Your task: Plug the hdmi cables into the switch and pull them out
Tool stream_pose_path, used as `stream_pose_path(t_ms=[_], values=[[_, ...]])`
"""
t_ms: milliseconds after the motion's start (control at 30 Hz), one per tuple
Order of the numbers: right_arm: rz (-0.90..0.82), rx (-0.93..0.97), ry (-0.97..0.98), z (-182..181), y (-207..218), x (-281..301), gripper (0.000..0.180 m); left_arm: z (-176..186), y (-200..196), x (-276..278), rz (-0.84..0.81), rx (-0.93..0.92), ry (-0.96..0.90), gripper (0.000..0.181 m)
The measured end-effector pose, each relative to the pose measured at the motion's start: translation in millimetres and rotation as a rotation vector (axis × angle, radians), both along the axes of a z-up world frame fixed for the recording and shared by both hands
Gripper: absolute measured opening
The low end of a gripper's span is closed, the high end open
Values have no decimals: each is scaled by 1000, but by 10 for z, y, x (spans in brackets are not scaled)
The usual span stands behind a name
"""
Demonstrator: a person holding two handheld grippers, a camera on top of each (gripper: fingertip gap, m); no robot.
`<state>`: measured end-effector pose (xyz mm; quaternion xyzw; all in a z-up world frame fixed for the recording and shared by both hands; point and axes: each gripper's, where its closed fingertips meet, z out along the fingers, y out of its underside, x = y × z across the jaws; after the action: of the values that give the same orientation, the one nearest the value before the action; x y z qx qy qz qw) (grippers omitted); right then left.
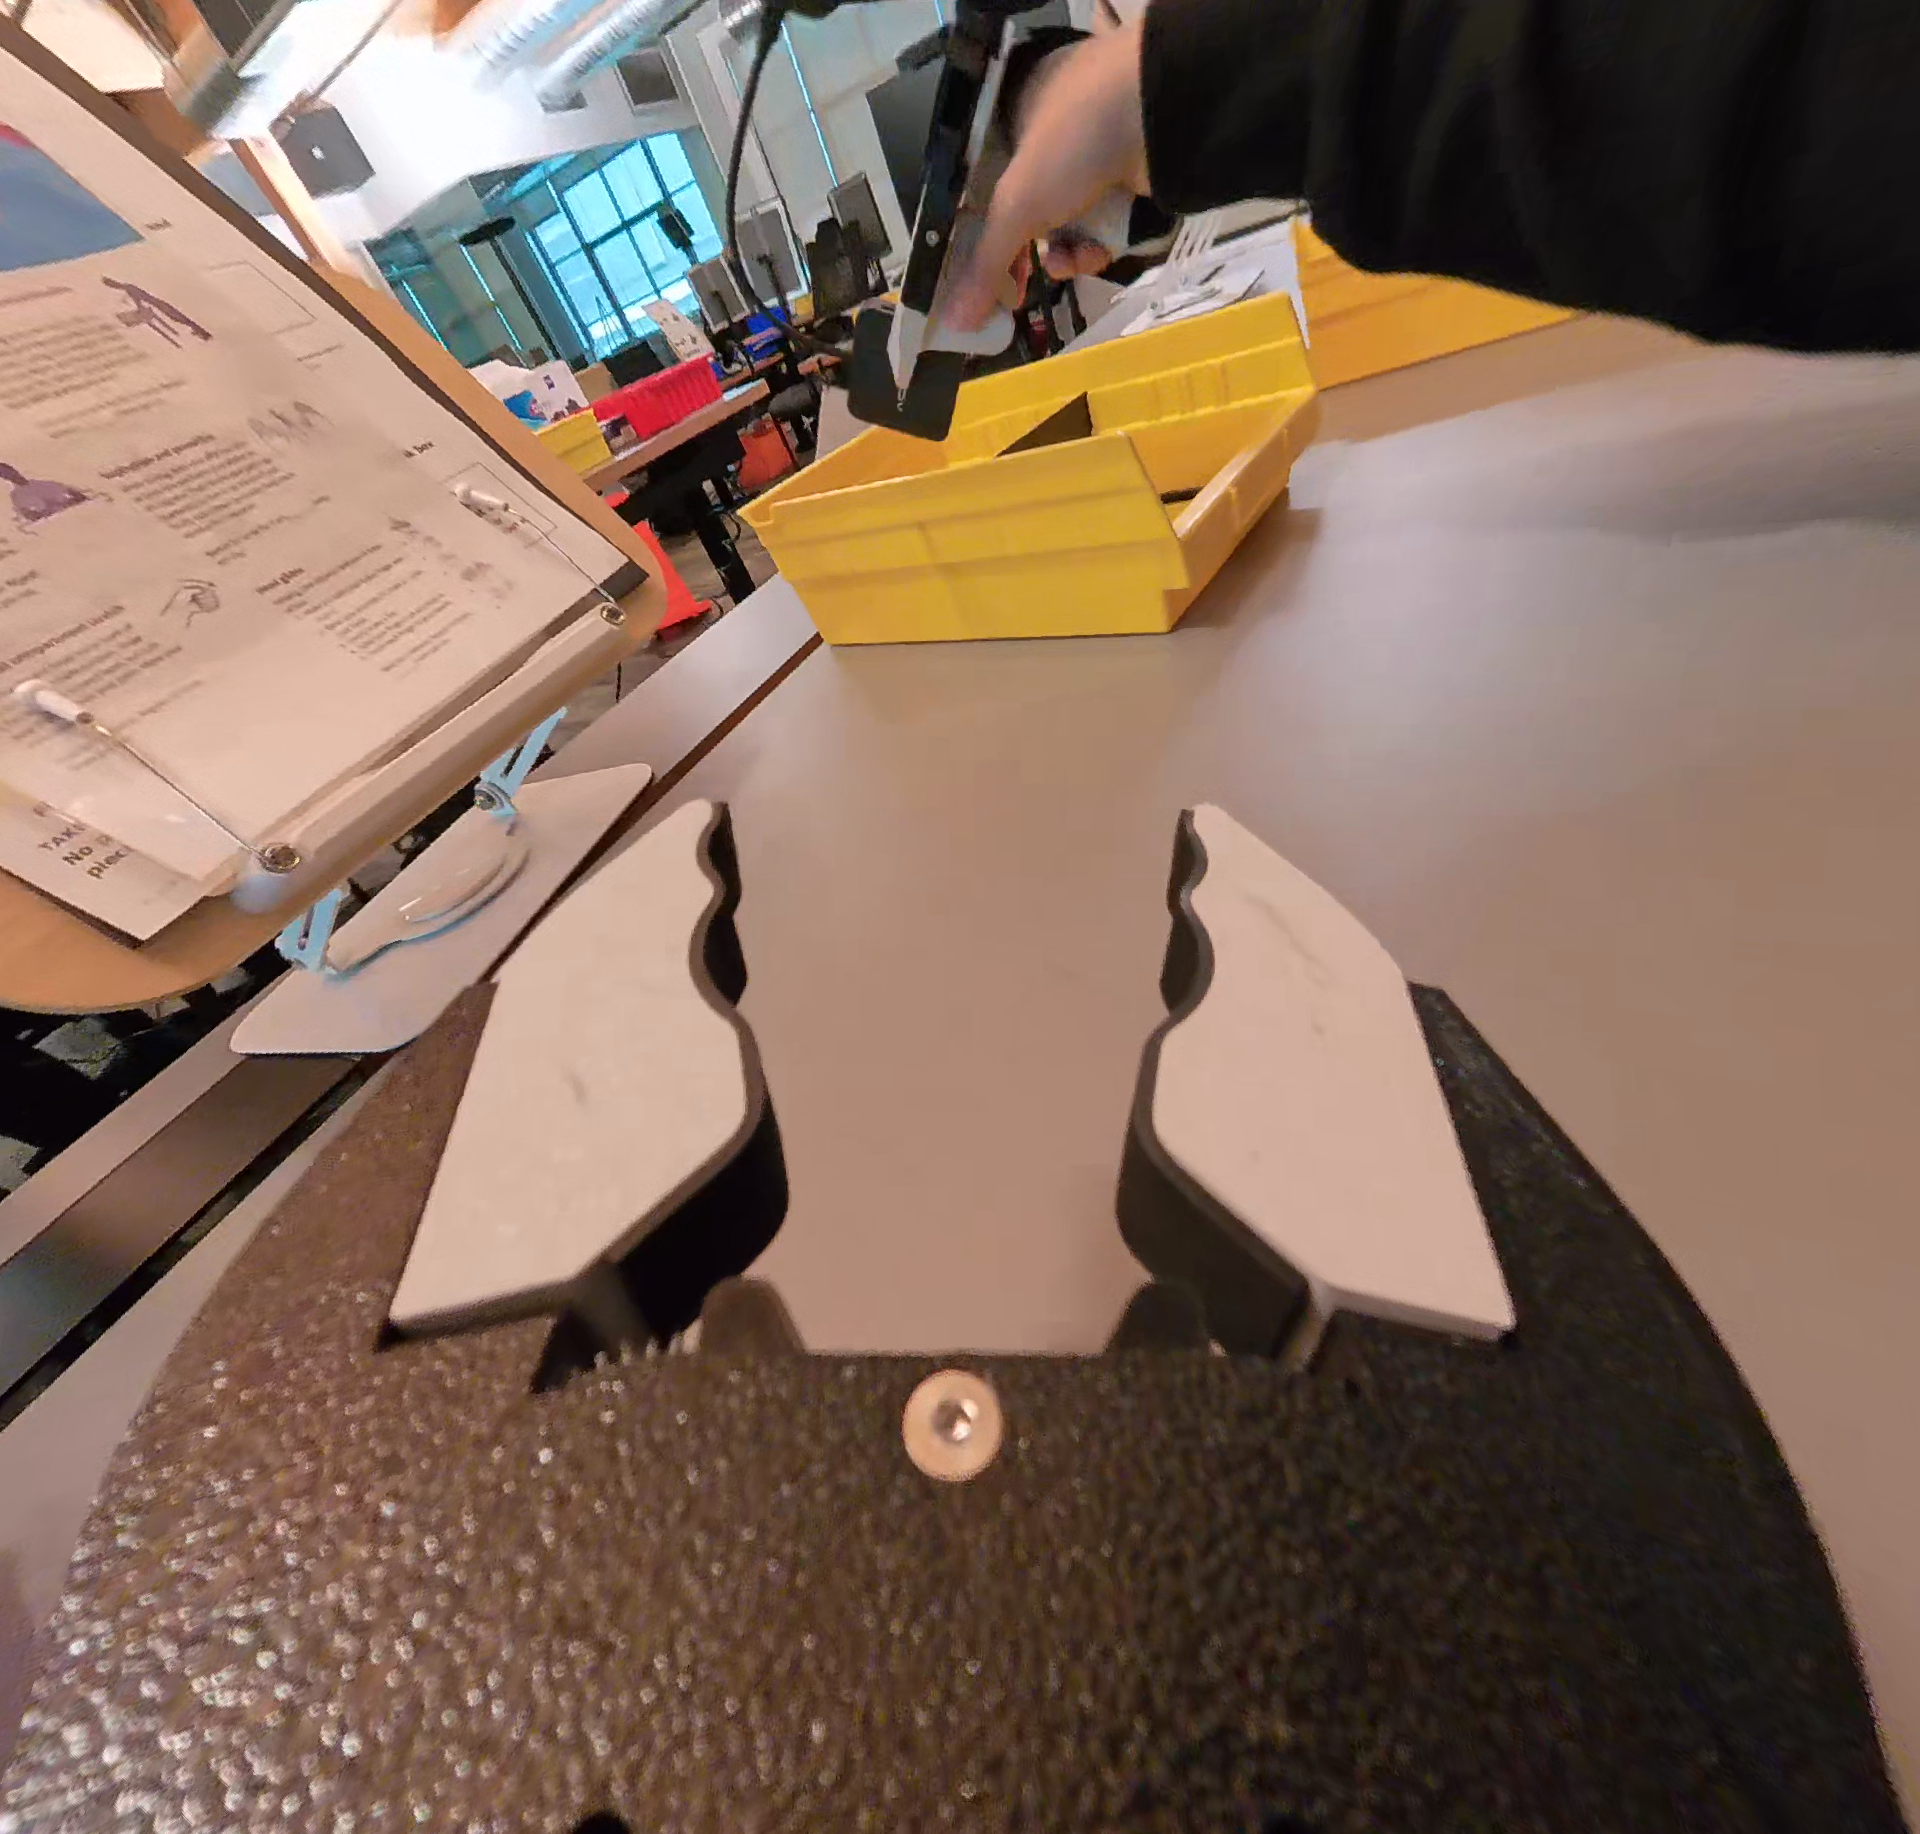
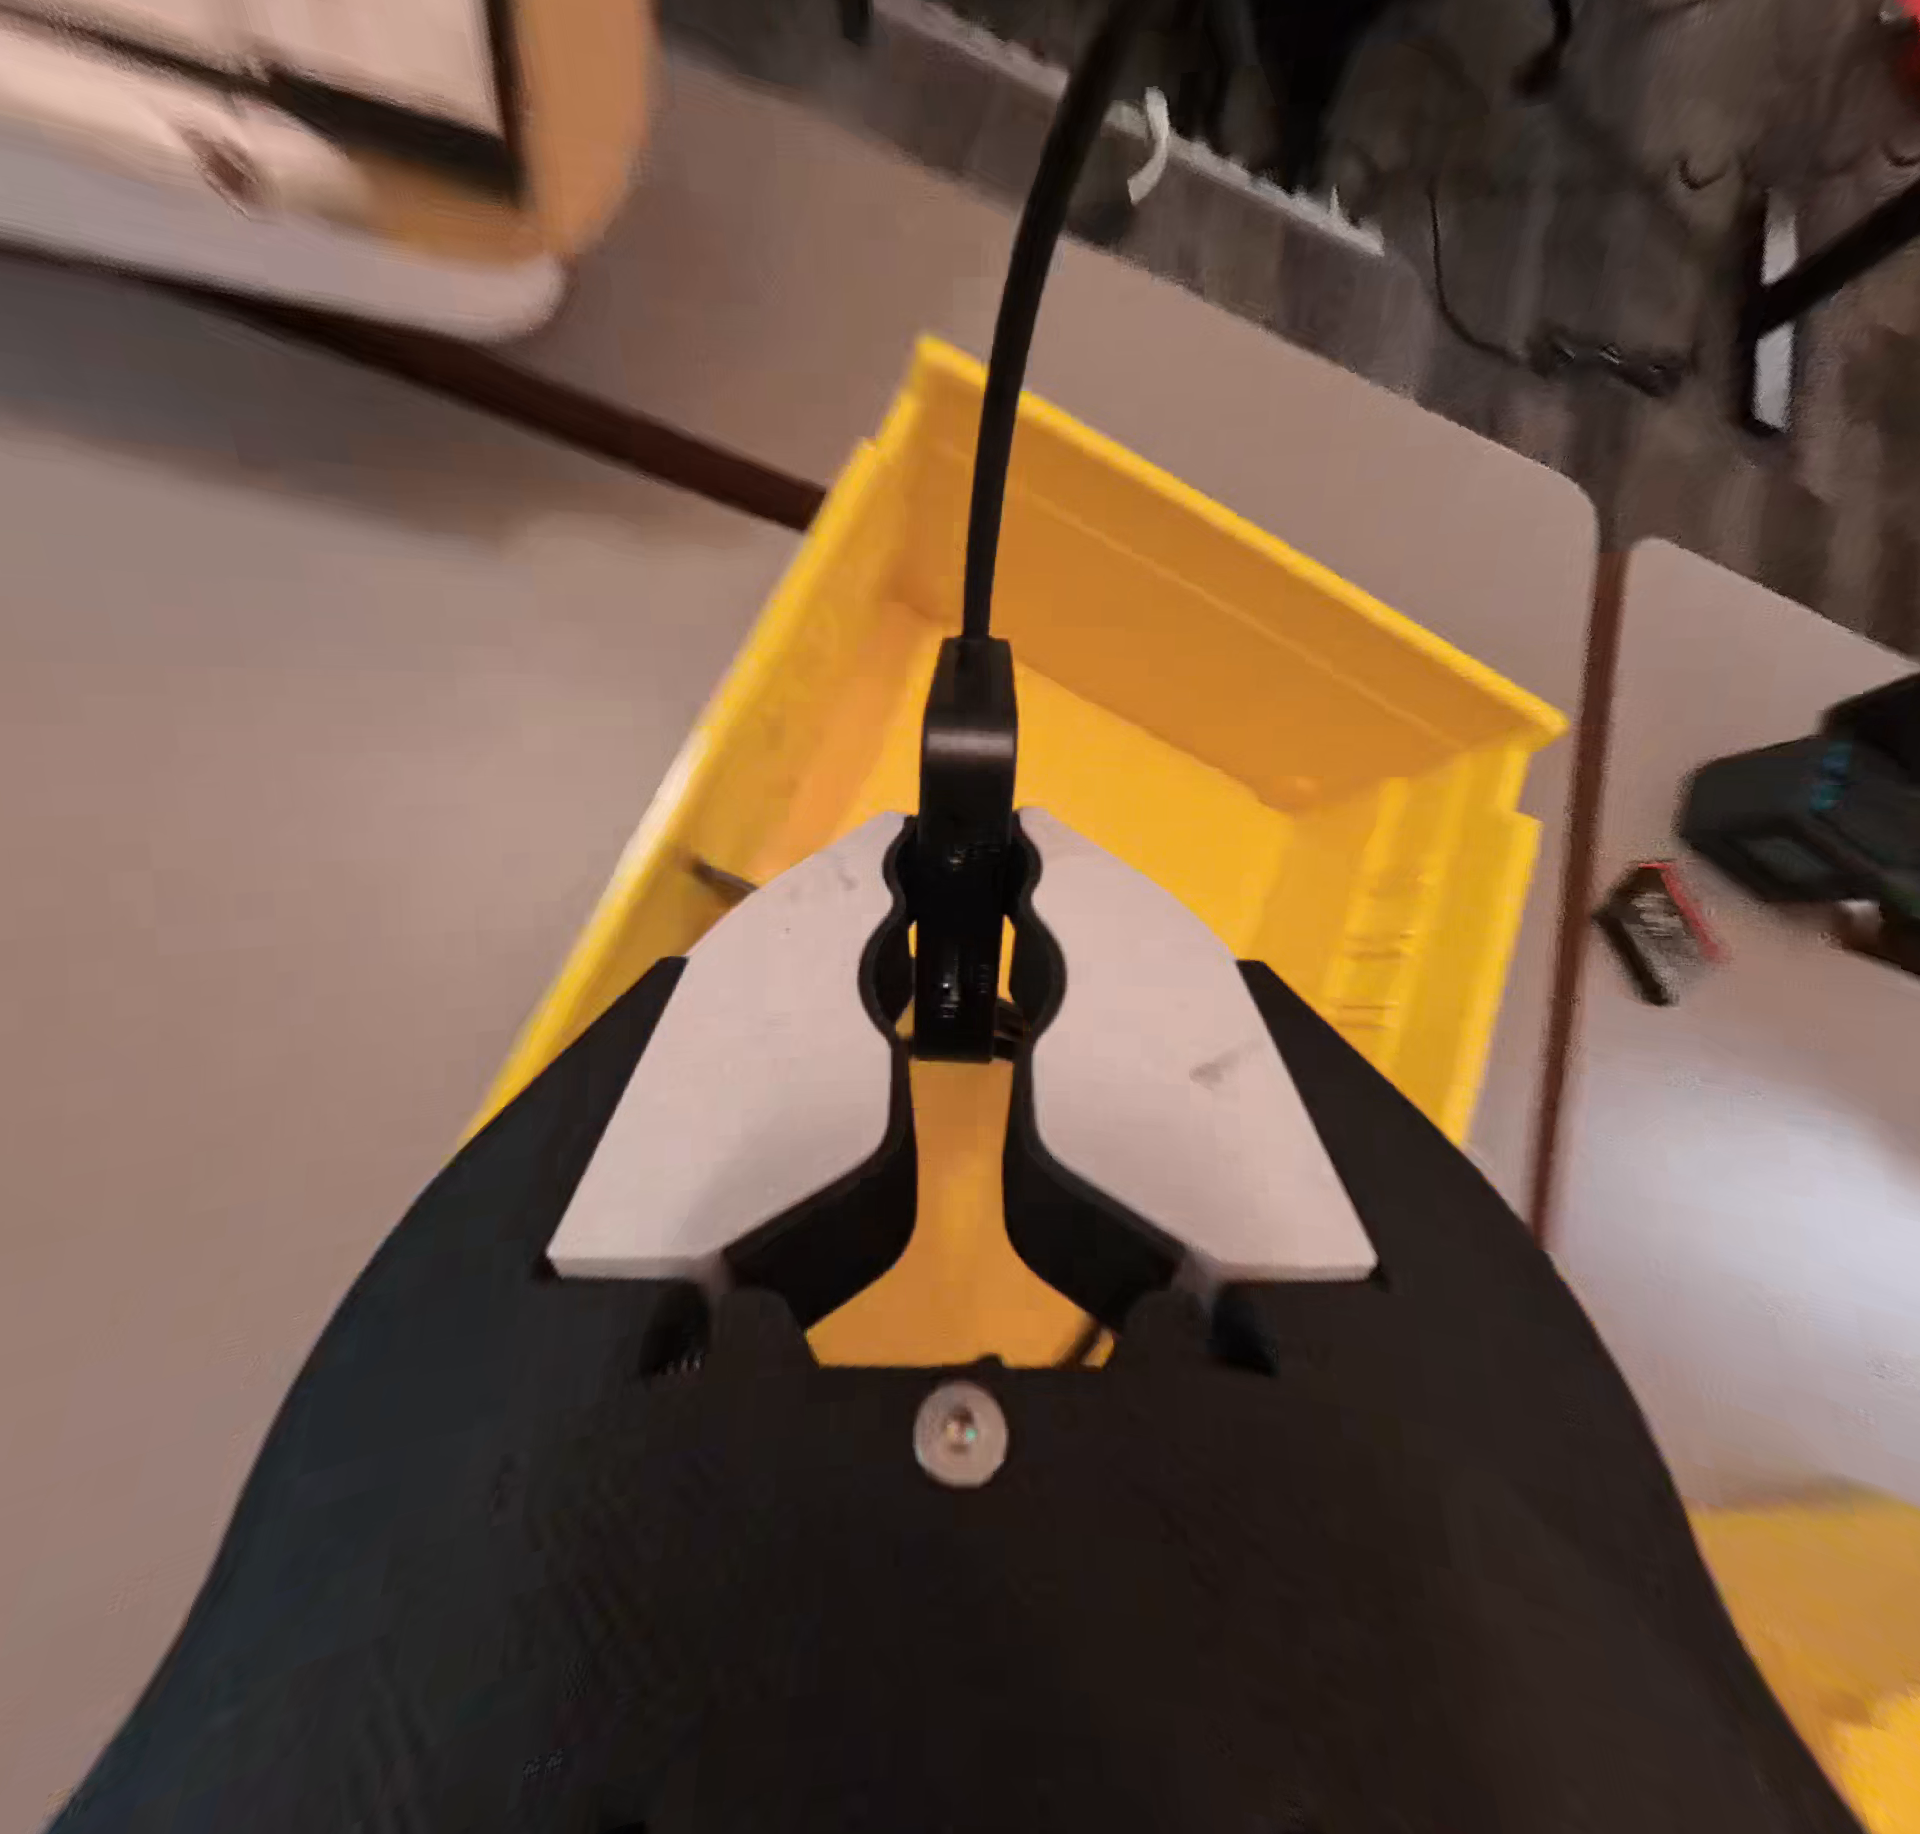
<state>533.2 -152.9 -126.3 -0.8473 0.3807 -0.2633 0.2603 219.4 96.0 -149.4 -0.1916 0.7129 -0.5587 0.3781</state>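
My right gripper [image 2: 964,834] is shut on a black HDMI plug [image 2: 966,724]. Its black cable [image 2: 1003,382] curves up and away, out of the top of the view. The plug hangs above the inside of a yellow bin [image 2: 1174,641]. In the left wrist view the right gripper [image 1: 914,382] shows far off over the same yellow bin [image 1: 987,548], held by a hand [image 1: 1049,174] in a black sleeve, with the cable [image 1: 740,153] rising beside it. My left gripper [image 1: 956,839] is open and empty, low over the brown table [image 1: 1455,745]. I cannot make out a switch.
A document stand [image 1: 312,579] with a printed sheet stands on a metal foot at the left table edge. A second yellow bin [image 1: 1382,298] lies behind the first. A dark bag-like object [image 2: 1808,818] and a small black-and-red item [image 2: 1652,927] lie on the neighbouring table.
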Motion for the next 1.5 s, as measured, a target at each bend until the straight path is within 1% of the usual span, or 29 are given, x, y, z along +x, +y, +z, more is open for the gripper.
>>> stream_pose_path(t_ms=[67,200,267,333,400,433,500,533,600,633,700,733,800,867,933,1000,1067,1100,1200,1267,1300,1367,1500], values=[[45,-203,18,-124,-141,146,14,-39,3,10,5,16,12,78],[134,-636,125,-329,-548,333,14,-48,40,17,12,0,27,76],[166,-775,143,-367,-694,411,14,-27,62,12,10,-20,30,73],[185,-817,182,-453,-772,438,14,-6,80,11,8,-46,42,73],[208,-752,191,-546,-720,465,15,10,91,8,4,-69,52,72],[199,-707,184,-573,-688,481,21,15,96,8,3,-78,56,72],[140,-654,183,-591,-689,515,45,10,100,9,3,-83,62,71],[117,-646,161,-568,-693,537,51,4,101,10,4,-81,65,71],[87,-639,111,-469,-661,540,58,-6,97,12,4,-80,73,71],[61,-642,61,-365,-629,538,64,-7,96,11,3,-81,78,71],[19,-587,-55,-113,-460,453,67,6,109,18,12,-87,79,71],[15,-521,-106,0,-303,353,69,19,118,20,15,-96,79,70],[83,-361,-185,172,142,21,69,53,145,30,28,-124,82,69],[207,-193,-265,276,671,-431,68,112,196,42,53,-160,82,66],[338,-30,-296,260,1146,-949,69,245,320,50,105,-227,66,62],[431,138,-289,173,1498,-1424,69,397,568,42,192,-293,82,57],[523,281,-273,70,1729,-1824,68,481,976,1,339,-300,161,56],[542,341,-278,28,1788,-1953,67,493,1224,-44,424,-283,200,56],[586,397,-280,-196,1841,-2158,69,393,2121,-186,733,-143,319,53],[580,403,-287,-355,1846,-2169,73,229,2724,-249,936,-11,437,53],[578,416,-284,-422,1860,-2175,74,116,2945,-263,1002,56,519,54],[595,428,-249,-548,1906,-2218,75,-141,3159,-237,1033,164,703,58],[636,433,-212,-667,1975,-2320,81,-556,3334,-80,1064,307,980,57]])
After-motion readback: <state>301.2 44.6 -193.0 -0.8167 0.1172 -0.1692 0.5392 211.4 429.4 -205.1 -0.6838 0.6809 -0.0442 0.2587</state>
